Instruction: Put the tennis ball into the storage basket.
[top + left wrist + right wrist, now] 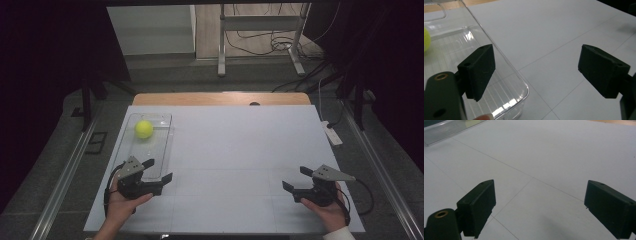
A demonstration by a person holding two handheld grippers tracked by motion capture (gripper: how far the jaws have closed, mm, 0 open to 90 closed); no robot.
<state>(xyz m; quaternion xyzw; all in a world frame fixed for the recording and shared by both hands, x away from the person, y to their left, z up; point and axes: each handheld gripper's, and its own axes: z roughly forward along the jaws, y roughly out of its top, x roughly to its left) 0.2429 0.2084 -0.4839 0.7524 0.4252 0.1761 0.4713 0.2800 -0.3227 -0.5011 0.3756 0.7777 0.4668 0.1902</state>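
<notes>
Dark curtains were seen on both sides of the room, and a metal stand (260, 37) with loose cables stood on the floor beyond the far edge of the table (240, 150). White sheets covered the table, and a strip of wood was left bare at its far edge. A clear plastic tray (167, 131) was placed on the left part of the table, with its long side running from near to far. A yellow-green tennis ball (144, 129) lay inside the tray, close to its far end. The left gripper (159, 170) was held in a hand (121, 205) at the near end of the tray; its jaws were spread wide and nothing was gripped between them. In the left gripper view one jaw was seen over the near corner of the tray (506, 62), and the ball (426, 40) was visible at the left edge. The right gripper (295, 179) was held low over the near right part of the table, well apart from the tray, and its jaws were also wide open and empty.
</notes>
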